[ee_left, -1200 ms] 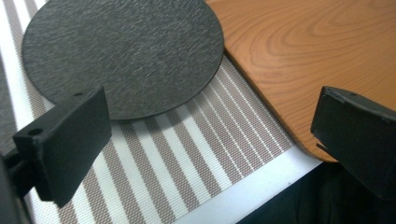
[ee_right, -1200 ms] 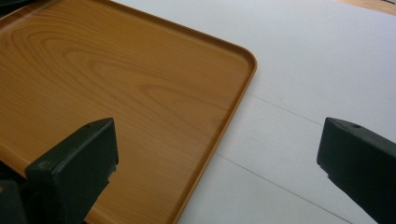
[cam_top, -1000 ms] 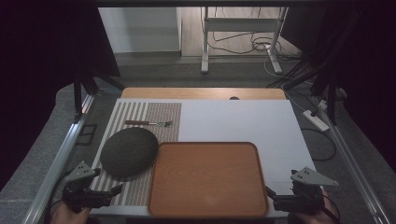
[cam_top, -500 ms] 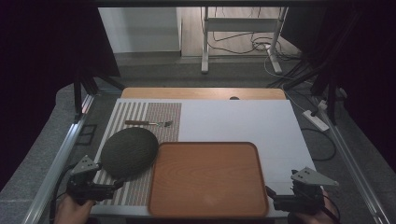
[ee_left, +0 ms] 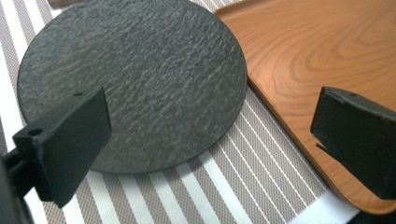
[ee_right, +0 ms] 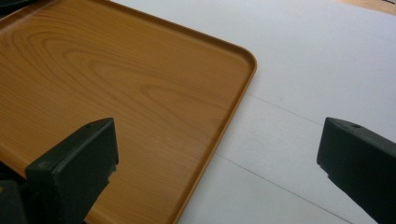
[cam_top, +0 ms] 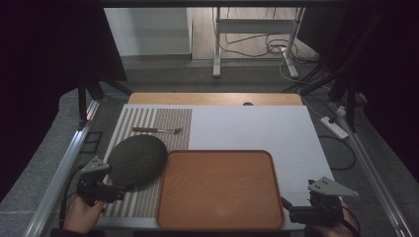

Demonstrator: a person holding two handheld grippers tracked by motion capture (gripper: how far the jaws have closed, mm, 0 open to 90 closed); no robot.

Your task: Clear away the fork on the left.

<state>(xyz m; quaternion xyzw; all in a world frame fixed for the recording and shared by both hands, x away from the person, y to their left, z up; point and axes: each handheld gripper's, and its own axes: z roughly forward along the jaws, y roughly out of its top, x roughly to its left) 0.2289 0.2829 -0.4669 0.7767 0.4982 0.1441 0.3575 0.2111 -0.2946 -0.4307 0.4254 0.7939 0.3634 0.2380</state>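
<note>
A round dark slate plate point(cam_top: 137, 160) point(ee_left: 135, 79) lies on a striped placemat point(cam_top: 148, 123) point(ee_left: 224, 182) at the table's left. Beside it on the right rests a wooden tray point(cam_top: 220, 190) point(ee_left: 317, 51) point(ee_right: 112, 93) with nothing on it. A fork point(cam_top: 157, 130) lies on the mat behind the plate. My left gripper point(cam_top: 118, 192) point(ee_left: 210, 140) is open at the plate's near edge, one jaw over the plate, the other over the tray's rim. My right gripper point(cam_top: 289, 210) point(ee_right: 217, 163) is open at the tray's near right corner, its jaws astride the tray's right rim.
A white board point(cam_top: 257, 128) point(ee_right: 327, 56) covers the table's middle and right, with a wooden strip point(cam_top: 212, 98) behind it. Metal rails point(cam_top: 59, 173) run along both sides. Cables and a power strip point(cam_top: 333, 126) lie on the floor at right.
My left gripper has moved forward and rightward to the plate's near edge. The right gripper has stayed almost in place.
</note>
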